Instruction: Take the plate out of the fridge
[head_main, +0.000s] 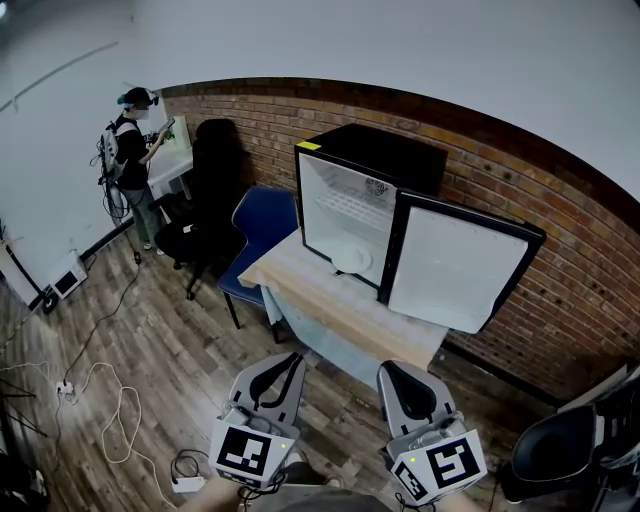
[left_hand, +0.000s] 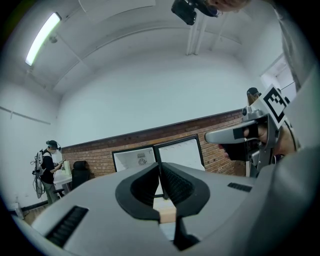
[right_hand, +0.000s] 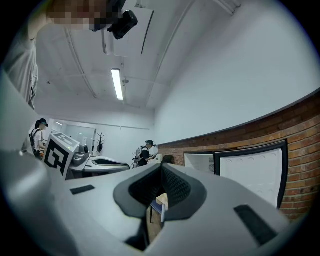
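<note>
Left claw (head_main: 283, 362) and right claw (head_main: 398, 372) are each pressed together, empty, held low and short of the tabletop (head_main: 320, 300) (approach not begun, I judge); fridge (head_main: 390, 150) stands there, door (head_main: 460, 265) swung wide for access; plate (head_main: 352, 260) lies inside on its floor.

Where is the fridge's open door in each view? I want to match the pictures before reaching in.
Head view: the open door is right of centre, swung out to the right of the fridge cavity.
Left gripper view: the door is at centre, just above the jaws.
Right gripper view: the door is at the right, low.
Shared landmark: the brick wall behind the fridge.
</note>
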